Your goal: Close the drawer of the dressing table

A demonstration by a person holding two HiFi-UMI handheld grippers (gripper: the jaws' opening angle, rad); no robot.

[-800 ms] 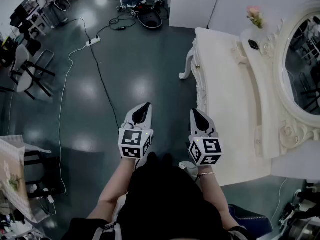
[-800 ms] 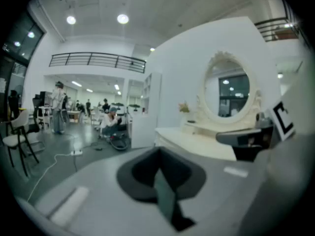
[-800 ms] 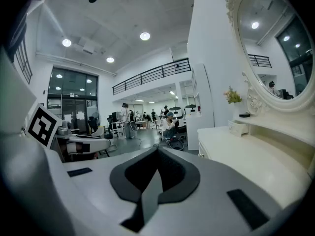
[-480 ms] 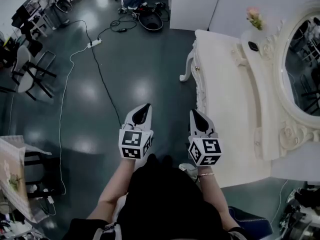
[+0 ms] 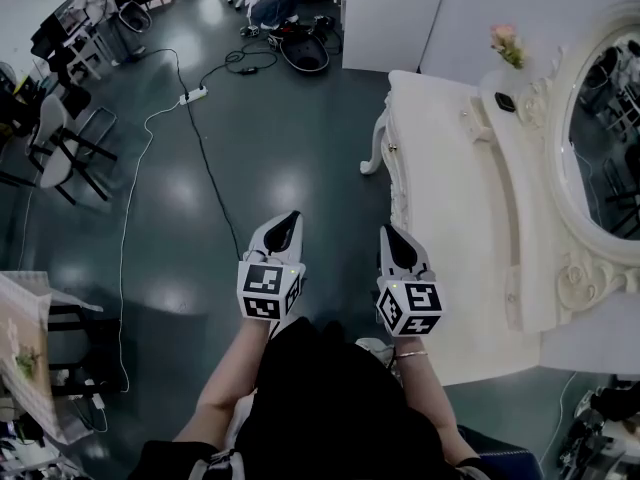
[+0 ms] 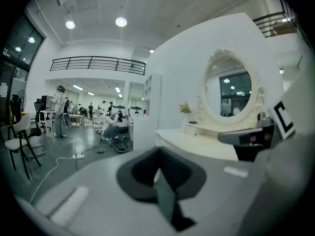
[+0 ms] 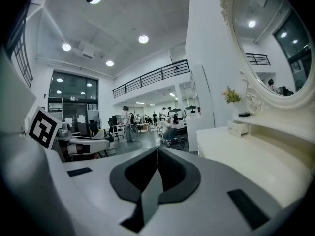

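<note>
The white dressing table stands at the right of the head view, its carved front edge facing the floor to the left. No drawer shows pulled out from this angle. My left gripper is shut and empty over the dark floor, well left of the table. Also shut and empty, my right gripper hangs just off the table's front edge without touching it. In the left gripper view the jaws meet, with the table ahead to the right. The right gripper view shows closed jaws beside the tabletop.
An oval mirror, a pink flower and a small black object sit on the table's raised back. A white cabinet stands beyond it. Cables and a power strip cross the floor; chairs stand at left.
The head view has drifted slightly, so the table sits a little lower left in frame. Both grippers hold their place in front of the body, still shut.
</note>
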